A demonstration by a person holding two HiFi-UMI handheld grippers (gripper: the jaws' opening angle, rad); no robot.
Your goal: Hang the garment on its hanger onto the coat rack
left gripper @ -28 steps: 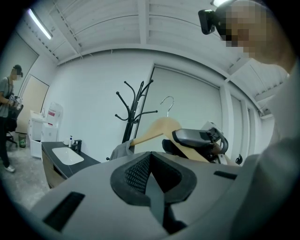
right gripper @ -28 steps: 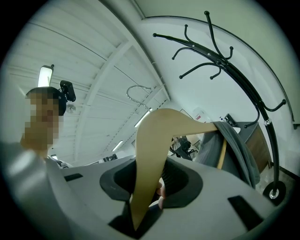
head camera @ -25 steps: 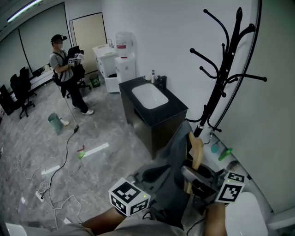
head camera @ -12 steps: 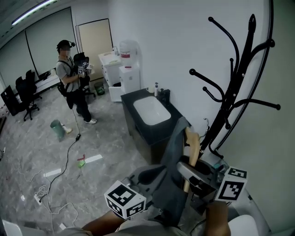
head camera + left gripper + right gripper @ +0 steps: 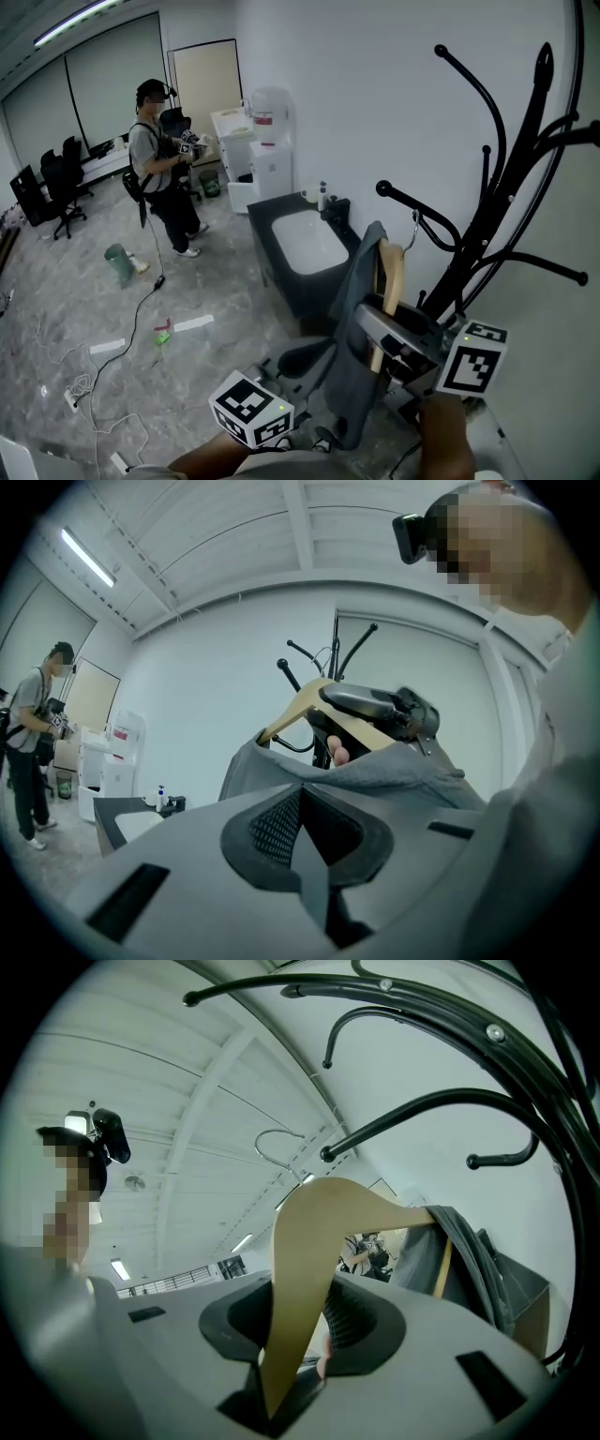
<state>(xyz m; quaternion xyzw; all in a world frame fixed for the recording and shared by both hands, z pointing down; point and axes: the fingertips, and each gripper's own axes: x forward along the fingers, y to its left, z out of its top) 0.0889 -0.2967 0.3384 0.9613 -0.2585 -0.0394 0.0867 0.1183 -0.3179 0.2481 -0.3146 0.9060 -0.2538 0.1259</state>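
While the right tongs clench the hanger, its hook hangs free just beside an arm tip of the coat rack. The left tongs pinch the garment at its edge.

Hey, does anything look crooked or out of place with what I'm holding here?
The grey garment sits lopsided on the wooden hanger: it is bunched over the far arm, while the arm clamped in the right gripper is bare wood. The hanger is also tilted steeply, not yet on the coat rack.
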